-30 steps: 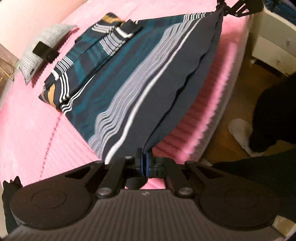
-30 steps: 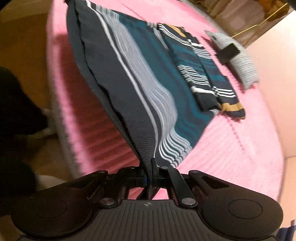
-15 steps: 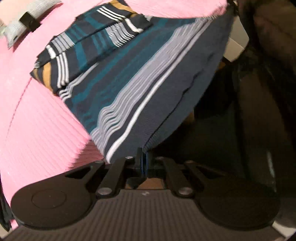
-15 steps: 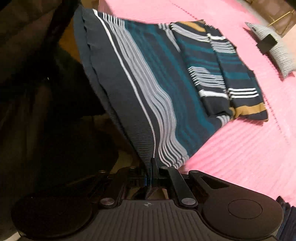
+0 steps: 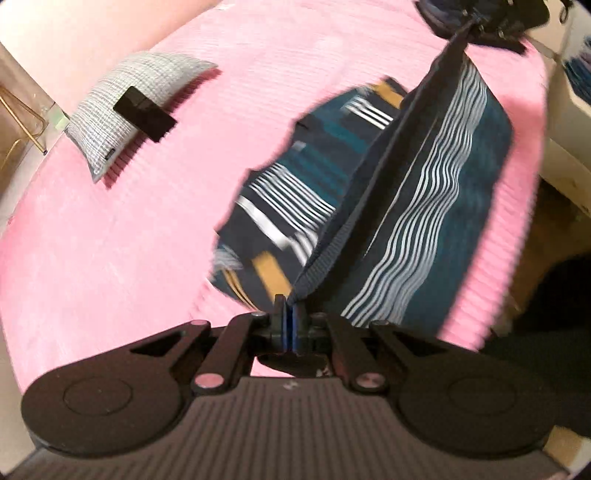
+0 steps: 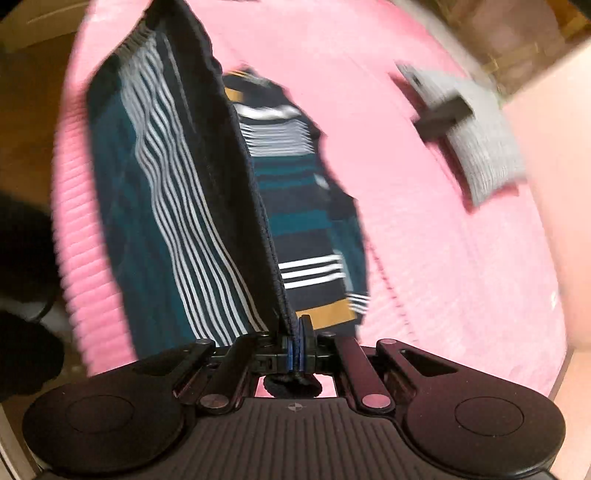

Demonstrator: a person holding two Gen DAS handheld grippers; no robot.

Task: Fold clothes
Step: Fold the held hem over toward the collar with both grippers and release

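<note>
A navy, teal and white striped garment [image 5: 424, 206] lies on the pink bed [image 5: 110, 240], its folded sleeves with mustard bands [image 5: 280, 206] on the far side. My left gripper [image 5: 287, 317] is shut on one corner of its dark hem. My right gripper [image 6: 295, 332] is shut on the other corner and shows at the top of the left wrist view [image 5: 476, 18]. The hem [image 6: 229, 147] is stretched taut between them, lifted above the rest of the garment [image 6: 295, 206]. Both views are blurred by motion.
A small grey pillow [image 5: 129, 103] with a black rectangular object [image 5: 144, 118] on it lies toward the bed's far edge; it also shows in the right wrist view [image 6: 476, 136]. White furniture [image 5: 569, 110] stands beside the bed. The wooden floor [image 6: 29, 110] borders the bed's near edge.
Both grippers have swung the held hem up from beyond the bed's edge and over the garment, toward the sleeves. The hem now stands above the bed.
</note>
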